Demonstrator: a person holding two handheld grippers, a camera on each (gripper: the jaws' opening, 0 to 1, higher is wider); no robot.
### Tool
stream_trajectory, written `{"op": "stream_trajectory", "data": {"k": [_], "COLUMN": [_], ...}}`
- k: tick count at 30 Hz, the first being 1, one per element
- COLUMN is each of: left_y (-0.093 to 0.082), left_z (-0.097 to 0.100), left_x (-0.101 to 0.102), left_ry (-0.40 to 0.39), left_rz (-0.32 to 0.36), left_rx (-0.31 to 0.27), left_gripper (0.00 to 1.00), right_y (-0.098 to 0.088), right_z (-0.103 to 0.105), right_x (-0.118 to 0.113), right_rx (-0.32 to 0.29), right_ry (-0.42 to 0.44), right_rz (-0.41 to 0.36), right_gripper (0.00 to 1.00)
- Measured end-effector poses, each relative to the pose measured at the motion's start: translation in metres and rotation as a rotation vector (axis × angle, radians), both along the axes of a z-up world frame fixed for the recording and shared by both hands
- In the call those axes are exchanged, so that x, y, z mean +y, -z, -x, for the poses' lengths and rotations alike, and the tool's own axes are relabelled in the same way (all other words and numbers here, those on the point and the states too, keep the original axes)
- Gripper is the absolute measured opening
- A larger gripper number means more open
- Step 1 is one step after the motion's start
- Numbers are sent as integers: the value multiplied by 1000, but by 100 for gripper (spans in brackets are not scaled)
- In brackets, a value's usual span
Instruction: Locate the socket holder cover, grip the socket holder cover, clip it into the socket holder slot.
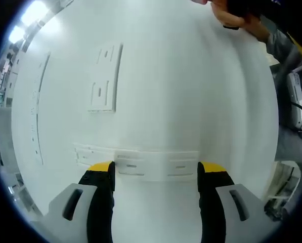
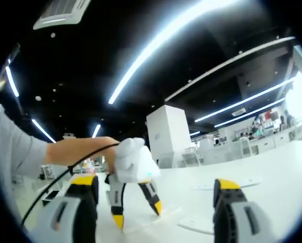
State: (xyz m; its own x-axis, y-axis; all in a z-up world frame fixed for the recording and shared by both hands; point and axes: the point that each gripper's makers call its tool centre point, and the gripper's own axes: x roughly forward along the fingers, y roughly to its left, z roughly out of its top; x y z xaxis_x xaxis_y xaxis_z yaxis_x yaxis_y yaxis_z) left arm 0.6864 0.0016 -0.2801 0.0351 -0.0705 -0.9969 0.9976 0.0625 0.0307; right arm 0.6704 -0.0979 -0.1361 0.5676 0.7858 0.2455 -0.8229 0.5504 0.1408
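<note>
Left gripper view: your left gripper (image 1: 156,174) hovers low over the white surface (image 1: 191,91), its yellow-tipped jaws spread wide and holding nothing. Between the tips, touching neither, lies a long white strip (image 1: 140,163) with rectangular cut-outs, set crosswise to the jaws; judged from its shape, it is the holder with its slots, though white on white leaves this uncertain. Farther off and to the left lies a smaller white plate (image 1: 105,78) with similar cut-outs, flat and well apart from the strip; this is probably the cover. A thin rail (image 1: 38,111) runs along the far left edge. At the far right, a hand (image 1: 236,17) shows at the surface's edge.

Right gripper view: your right gripper (image 2: 156,195) is tilted up towards the ceiling lights, jaws released and empty. Your left gripper (image 2: 135,205) appears here from the left, held in a hand (image 2: 85,151), tips pointing down at the surface (image 2: 272,172), which suits a top-down grasp. Flat white pieces (image 2: 201,223) lie just beyond it; which they are cannot be told.

Room for moving: the surface around the strip and plate is bare, so you can approach either from above or from the near side. The plate lies flush, leaving no raised edge to catch; expect to pinch across its narrow sides. Keep clear of the rail on the left.
</note>
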Motion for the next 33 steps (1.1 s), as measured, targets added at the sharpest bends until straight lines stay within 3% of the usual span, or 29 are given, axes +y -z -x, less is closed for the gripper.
{"op": "stream_trajectory", "data": {"k": [22,33], "left_y": [1,3], "left_z": [-14,-9], "left_x": [-1,-1], "left_ry": [-4,-10], "left_rz": [-16,-20], "left_rx": [1,1], "left_gripper": [65,65], "right_y": [4,4], "right_z": [-1,-1], "right_x": [0,-1], "right_rx": [-3,-7], "right_ry": [-4,-2], "right_rz": [13,16], "right_gripper": [94,94]}}
